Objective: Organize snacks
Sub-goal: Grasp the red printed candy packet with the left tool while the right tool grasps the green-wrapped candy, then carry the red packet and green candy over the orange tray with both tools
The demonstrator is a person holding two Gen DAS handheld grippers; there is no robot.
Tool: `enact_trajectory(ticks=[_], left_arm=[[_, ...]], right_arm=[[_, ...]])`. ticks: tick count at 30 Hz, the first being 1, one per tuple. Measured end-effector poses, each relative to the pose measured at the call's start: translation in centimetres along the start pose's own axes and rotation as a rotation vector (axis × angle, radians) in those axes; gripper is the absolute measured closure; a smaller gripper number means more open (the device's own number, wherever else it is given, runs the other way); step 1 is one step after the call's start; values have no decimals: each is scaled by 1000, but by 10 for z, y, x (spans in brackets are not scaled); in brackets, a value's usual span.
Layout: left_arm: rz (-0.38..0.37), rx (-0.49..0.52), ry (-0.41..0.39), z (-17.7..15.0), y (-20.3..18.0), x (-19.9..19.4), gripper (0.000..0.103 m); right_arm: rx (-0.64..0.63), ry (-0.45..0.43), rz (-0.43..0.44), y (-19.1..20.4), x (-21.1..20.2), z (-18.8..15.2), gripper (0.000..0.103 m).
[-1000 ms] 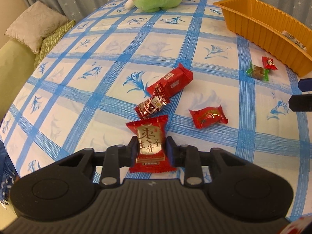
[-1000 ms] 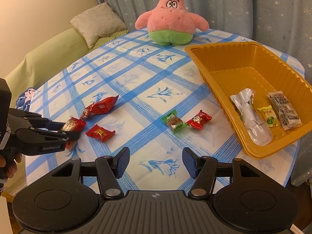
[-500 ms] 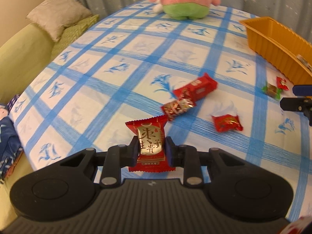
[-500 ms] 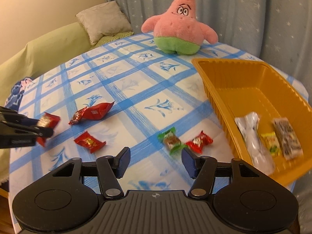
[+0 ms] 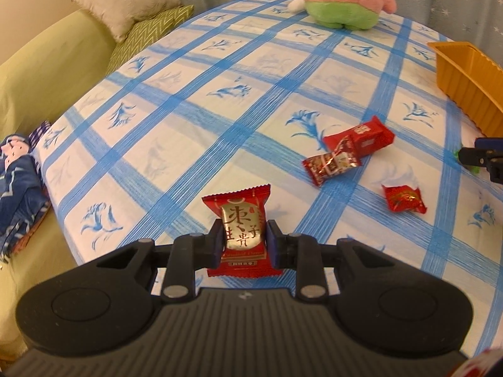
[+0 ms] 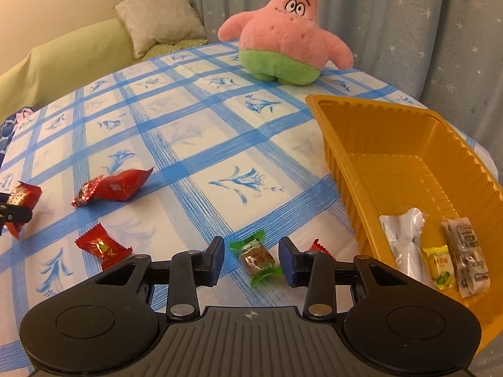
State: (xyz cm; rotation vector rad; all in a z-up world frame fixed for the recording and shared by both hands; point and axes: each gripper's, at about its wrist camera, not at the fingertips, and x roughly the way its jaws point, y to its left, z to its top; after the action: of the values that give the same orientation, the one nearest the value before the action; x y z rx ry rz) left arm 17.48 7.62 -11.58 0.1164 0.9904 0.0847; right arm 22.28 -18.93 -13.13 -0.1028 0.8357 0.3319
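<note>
My left gripper (image 5: 243,240) is shut on a red and gold snack packet (image 5: 242,229) and holds it above the table's near-left part; the packet also shows at the far left of the right wrist view (image 6: 20,196). My right gripper (image 6: 251,259) is open, its jaws either side of a green-wrapped candy (image 6: 256,257) on the cloth. A small red candy (image 6: 319,248) lies just behind its right finger. The orange tray (image 6: 339,169) at the right holds three packets (image 6: 437,254). Two long red packets (image 5: 349,150) and a red candy (image 5: 404,198) lie mid-table.
A pink star plush (image 6: 289,37) sits at the far edge of the blue-checked tablecloth (image 6: 195,144). A green sofa with cushions (image 5: 125,3) stands to the left. A curtain (image 6: 408,15) hangs behind the table.
My left gripper has lifted and drawn back leftward with the packet. My right gripper has moved forward and down, so the green candy now sits between its open jaws.
</note>
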Motion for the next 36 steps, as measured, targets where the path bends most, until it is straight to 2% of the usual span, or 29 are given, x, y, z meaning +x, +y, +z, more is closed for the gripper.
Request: enact_trajectory(ticks=[3, 6, 16, 21, 22, 30, 36], left_arm=[[7, -11, 5, -2, 3, 0, 76], [11, -18, 8, -3, 4, 0, 76], [15, -23, 9, -4, 5, 0, 76], [21, -24, 1, -3, 1, -5, 76], [21, -22, 0, -2, 0, -7, 76], [10, -6, -15, 1, -15, -22, 76], [-26, 19, -41, 6, -39, -40, 76]], right_arm=[[0, 17, 3, 0, 6, -2, 66], [-4, 34, 19, 0, 8, -4, 73], [36, 37, 16, -1, 12, -3, 73], [41, 34, 14, -1, 12, -2, 78], [44, 32, 14, -1, 12, -2, 83], [68, -19, 73, -2, -15, -2, 83], [81, -47, 112, -3, -41, -6, 83]])
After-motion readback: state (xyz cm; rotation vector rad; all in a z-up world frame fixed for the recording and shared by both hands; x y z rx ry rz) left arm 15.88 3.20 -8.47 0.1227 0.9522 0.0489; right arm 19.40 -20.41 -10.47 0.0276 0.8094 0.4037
